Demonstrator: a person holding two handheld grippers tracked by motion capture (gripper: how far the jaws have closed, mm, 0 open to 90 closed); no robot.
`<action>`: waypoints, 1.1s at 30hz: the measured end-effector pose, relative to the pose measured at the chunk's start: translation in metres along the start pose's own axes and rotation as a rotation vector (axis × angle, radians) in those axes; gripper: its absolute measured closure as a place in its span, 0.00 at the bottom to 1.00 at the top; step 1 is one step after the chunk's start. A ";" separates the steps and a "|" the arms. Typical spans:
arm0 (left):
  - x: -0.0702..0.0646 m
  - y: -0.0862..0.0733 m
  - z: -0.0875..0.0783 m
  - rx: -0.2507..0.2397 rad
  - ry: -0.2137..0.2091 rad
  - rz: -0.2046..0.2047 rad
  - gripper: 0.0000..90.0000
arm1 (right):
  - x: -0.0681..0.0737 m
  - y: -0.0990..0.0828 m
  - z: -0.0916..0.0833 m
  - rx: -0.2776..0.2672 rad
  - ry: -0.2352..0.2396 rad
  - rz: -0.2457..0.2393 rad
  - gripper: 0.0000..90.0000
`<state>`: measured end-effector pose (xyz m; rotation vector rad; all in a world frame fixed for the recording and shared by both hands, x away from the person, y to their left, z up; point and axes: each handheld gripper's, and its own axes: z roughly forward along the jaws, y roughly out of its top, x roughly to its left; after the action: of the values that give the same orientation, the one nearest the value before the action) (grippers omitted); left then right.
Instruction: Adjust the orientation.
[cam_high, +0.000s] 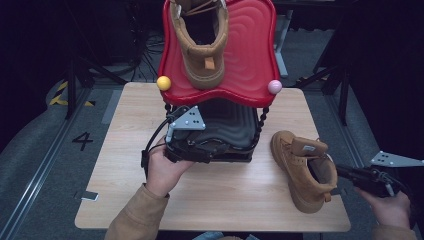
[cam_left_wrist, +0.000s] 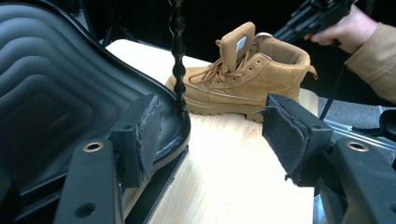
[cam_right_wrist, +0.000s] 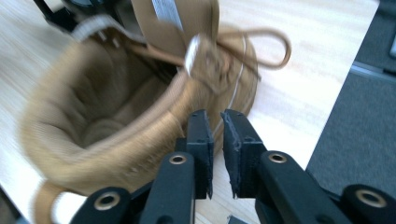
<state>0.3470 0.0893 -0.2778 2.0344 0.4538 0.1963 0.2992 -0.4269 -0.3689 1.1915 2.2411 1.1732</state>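
High view: a two-tier rack, red upper tray (cam_high: 250, 60) over black lower tray (cam_high: 227, 125), occupies the table (cam_high: 210, 190) centre; one boot (cam_high: 202, 47) sits on red. The second boot (cam_high: 302, 167) stands near the table's right edge, right gripper (cam_high: 345, 172) just beside its heel.

Left gripper view: left gripper (cam_left_wrist: 210, 135) jaws spread, black tray edge beside one pad.

Right gripper view: jaws slightly parted, nothing between; boot collar directly ahead.

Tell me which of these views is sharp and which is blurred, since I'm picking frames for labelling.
High view: evenly lit and fairly sharp on the table, dark surroundings. Left gripper view: crisp on the tan boot and the black shelf. Right gripper view: the boot is smeared by motion blur, while the right gripper itself stays sharp.
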 end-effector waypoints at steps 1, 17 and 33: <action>0.000 0.000 0.000 0.004 0.001 0.010 0.41 | 0.000 0.002 -0.005 -0.012 0.003 0.011 0.89; -0.001 -0.006 0.002 0.024 -0.001 -0.004 0.41 | 0.042 0.056 -0.017 0.103 0.125 -0.096 0.61; -0.001 -0.011 -0.001 0.044 0.011 -0.013 0.41 | 0.082 0.068 0.051 0.446 0.139 -0.260 0.48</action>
<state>0.3433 0.0949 -0.2867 2.0736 0.4817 0.1909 0.3184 -0.3144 -0.3387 0.9409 2.7592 0.6960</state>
